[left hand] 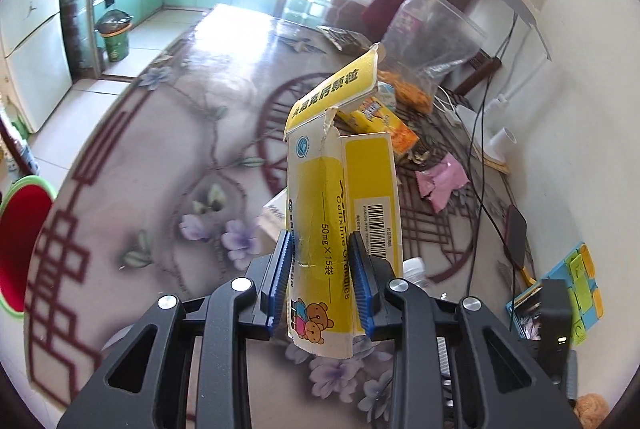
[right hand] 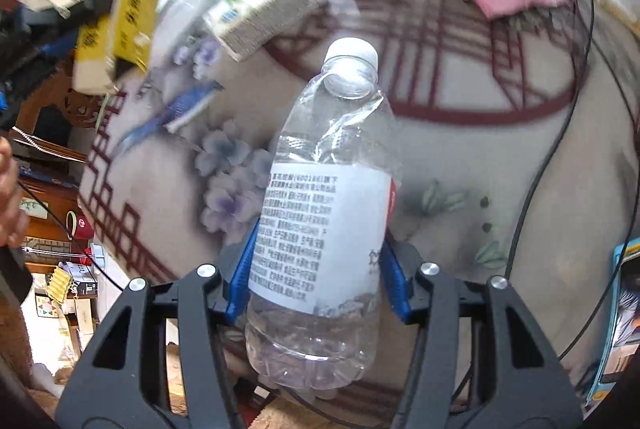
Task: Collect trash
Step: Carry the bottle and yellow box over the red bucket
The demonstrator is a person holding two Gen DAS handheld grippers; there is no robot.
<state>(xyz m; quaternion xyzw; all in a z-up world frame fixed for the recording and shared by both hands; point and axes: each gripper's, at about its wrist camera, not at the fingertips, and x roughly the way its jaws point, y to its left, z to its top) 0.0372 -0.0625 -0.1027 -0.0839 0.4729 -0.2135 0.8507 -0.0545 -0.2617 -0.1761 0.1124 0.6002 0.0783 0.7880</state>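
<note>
My left gripper (left hand: 322,269) is shut on a torn yellow and white medicine box (left hand: 340,197) and holds it upright above the floral table (left hand: 168,157). The same box (right hand: 120,1) shows blurred at the upper left of the right wrist view. My right gripper (right hand: 320,269) is shut on an empty clear plastic bottle (right hand: 324,213) with a white cap and white label, held above the table (right hand: 460,157). More trash lies farther on: a pink wrapper (left hand: 440,183), a yellow-orange packet (left hand: 384,125) and a white carton (right hand: 264,13).
A clear plastic bag (left hand: 432,45) with orange snacks stands at the table's far right. Black cables (left hand: 480,149) run along the right edge by the wall. A bin (left hand: 114,37) stands on the kitchen floor at far left. A red stool (left hand: 20,249) is at left.
</note>
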